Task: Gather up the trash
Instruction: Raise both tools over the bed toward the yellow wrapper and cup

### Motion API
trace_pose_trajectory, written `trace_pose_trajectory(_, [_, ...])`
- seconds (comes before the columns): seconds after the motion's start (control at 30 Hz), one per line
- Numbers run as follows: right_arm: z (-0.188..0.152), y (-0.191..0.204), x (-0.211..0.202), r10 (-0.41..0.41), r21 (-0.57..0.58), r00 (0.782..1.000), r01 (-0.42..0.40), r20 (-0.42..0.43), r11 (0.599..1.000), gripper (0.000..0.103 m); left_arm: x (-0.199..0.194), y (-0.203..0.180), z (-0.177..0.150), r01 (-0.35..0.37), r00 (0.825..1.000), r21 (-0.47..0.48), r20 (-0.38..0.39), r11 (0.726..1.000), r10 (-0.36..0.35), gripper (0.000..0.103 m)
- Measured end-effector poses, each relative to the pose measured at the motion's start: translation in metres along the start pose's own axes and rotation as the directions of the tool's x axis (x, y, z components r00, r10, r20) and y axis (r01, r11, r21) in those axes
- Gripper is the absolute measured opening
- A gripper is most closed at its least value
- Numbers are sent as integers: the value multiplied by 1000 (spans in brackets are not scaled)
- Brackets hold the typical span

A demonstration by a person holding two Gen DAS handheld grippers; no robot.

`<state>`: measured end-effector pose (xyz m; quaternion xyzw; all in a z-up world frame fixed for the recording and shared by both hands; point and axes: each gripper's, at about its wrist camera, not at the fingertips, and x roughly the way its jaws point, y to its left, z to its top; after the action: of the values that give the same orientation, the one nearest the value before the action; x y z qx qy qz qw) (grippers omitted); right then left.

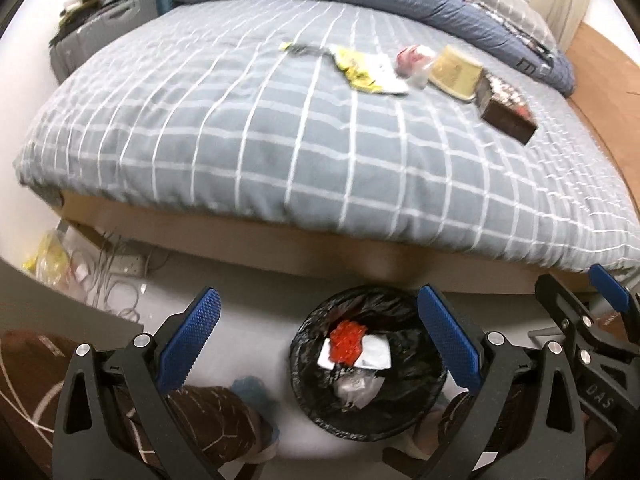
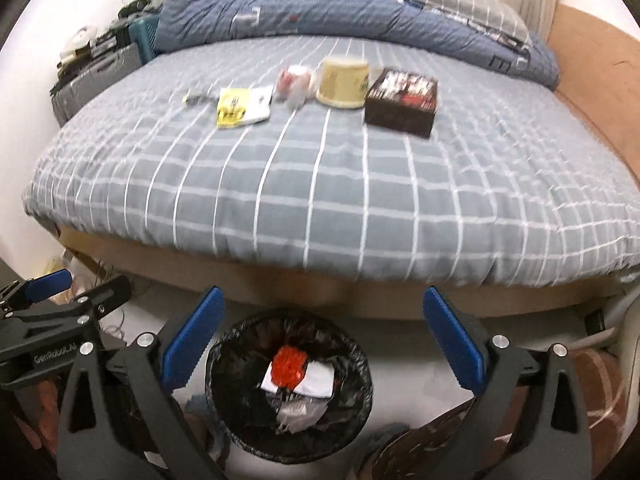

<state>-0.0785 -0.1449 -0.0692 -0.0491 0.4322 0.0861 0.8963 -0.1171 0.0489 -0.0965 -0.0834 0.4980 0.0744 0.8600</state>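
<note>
Both the left gripper point(image 1: 318, 338) and right gripper point(image 2: 320, 338) hang spread, empty, above the black-lined bin point(image 2: 224, 364); 5 trash items lie on the far bed point(image 2: 320, 184).

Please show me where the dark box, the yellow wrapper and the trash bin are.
dark box point(image 2: 402, 98): right wrist view, printed top.
yellow wrapper point(image 2: 232, 109): right wrist view, yellow part.
trash bin point(image 2: 224, 354): right wrist view, left rim.

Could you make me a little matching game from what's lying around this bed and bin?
Things:
1. dark box
2. red wrapper
3. yellow packet
4. cream tub

Places:
A. inside the black-lined bin
B. on the bed, rightmost of the row
C. on the bed, between the pink bundle and the box
D. on the bed, left of the pink bundle

Pairs: 1-B, 2-A, 3-D, 4-C
</note>
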Motion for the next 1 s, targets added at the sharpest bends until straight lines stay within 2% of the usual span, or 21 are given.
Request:
trace_pose_trajectory(0.23, [35, -18, -13, -5, 30, 998, 3, 61, 1000, 95, -18, -17, 36, 25, 999, 30, 39, 999, -26, 97])
trace_pose_trajectory(0.53, [82, -35, -14, -6, 42, 993, 1, 114, 999, 95, -33, -25, 87, -12, 995, 39, 101, 999, 8, 97])
trace_pose_trajectory(0.77, [125, -41, -2, 4, 17, 989, -6, 149, 1000, 95, -18, -30, 122, -7, 995, 31, 99, 1000, 4, 97])
trace_pose_trajectory(1.0, [166, -45, 26, 12, -2, 989, -11, 150, 1000, 95, 15, -33, 158, 5, 997, 29, 74, 1000, -7, 97])
